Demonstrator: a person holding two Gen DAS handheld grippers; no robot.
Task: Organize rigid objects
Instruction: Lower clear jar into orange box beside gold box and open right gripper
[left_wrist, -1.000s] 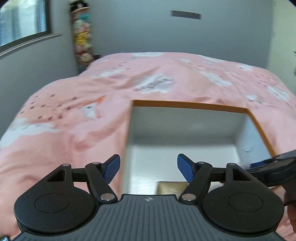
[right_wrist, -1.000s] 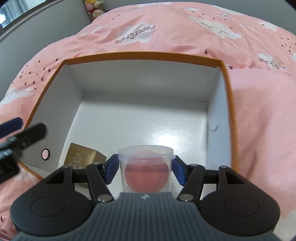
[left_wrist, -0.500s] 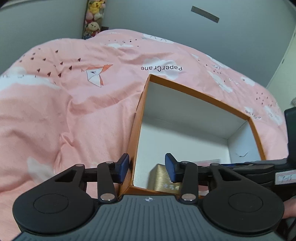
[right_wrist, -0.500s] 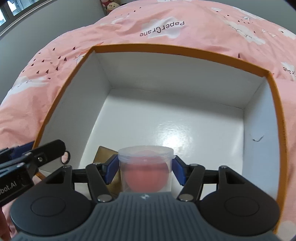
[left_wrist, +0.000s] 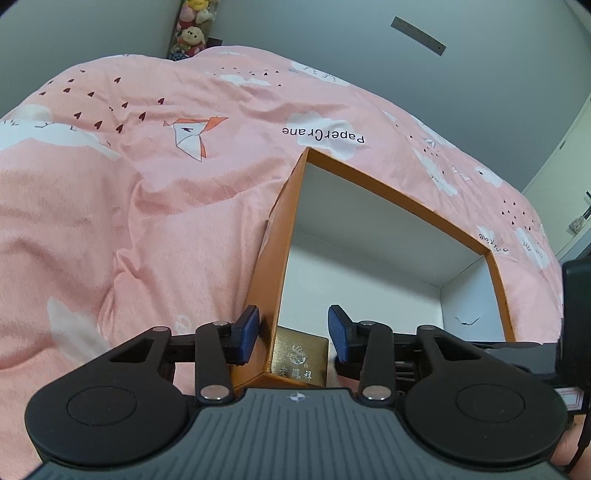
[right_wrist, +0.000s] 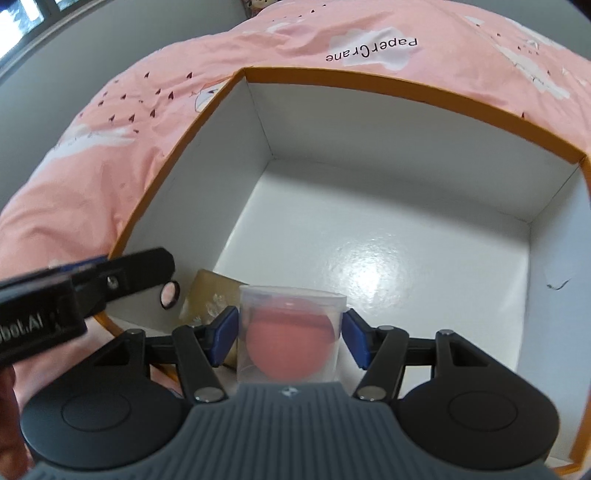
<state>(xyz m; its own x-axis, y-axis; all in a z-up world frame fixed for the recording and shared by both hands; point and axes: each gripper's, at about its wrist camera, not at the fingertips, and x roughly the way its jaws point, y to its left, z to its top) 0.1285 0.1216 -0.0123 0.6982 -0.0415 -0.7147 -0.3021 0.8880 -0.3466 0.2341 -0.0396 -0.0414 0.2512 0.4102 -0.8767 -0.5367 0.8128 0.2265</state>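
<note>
Box (right_wrist: 369, 96): square cardboard, orange outside and along the rim, glossy white inside; it rests on the bed.
Bedcover (left_wrist: 129, 221): soft pink cloth, creased, printed with white clouds and paper cranes.
Right hand-held gripper (right_wrist: 290, 334): blue pads clenched on a clear plastic cup (right_wrist: 291, 299), round and smooth, with a pink ball (right_wrist: 288, 350) inside, held over the box's near part.
Left hand-held gripper (left_wrist: 291, 334): released, its fingers astride the box's left wall near the corner.
Gold box (left_wrist: 299, 354): small, shiny, embossed, inside that near-left corner.
</note>
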